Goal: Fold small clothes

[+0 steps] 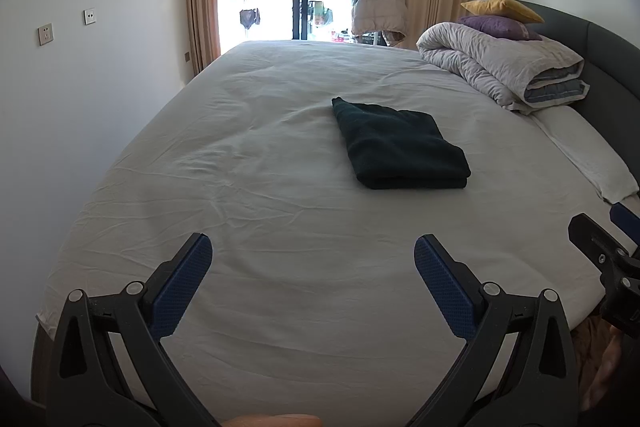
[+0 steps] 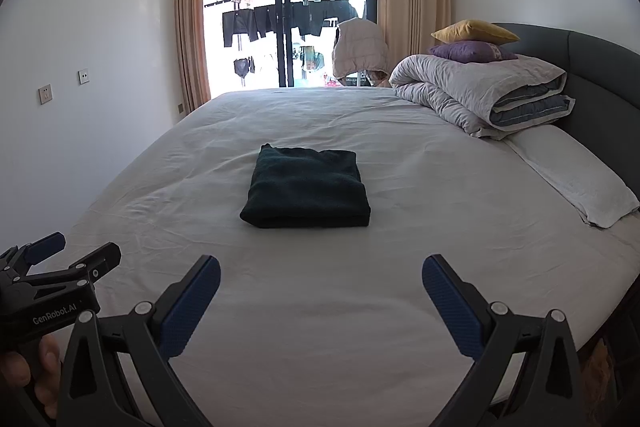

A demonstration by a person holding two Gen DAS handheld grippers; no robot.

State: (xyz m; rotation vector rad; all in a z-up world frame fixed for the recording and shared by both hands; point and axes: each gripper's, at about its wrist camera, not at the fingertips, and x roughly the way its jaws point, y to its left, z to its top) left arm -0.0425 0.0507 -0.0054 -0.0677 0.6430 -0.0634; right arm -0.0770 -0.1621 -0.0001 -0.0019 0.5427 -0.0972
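Two hand-held grippers, left gripper (image 1: 313,259) and right gripper (image 2: 321,279), hover with fingers spread apart above the bed (image 2: 320,307), near a folded dark garment (image 2: 306,187).

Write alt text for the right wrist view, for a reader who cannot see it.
A dark folded garment lies flat in the middle of a white-sheeted bed, beyond the open right claw, which holds nothing. The left claw shows at the lower left, also open. A rolled grey duvet topped with two cushions sits by the headboard.
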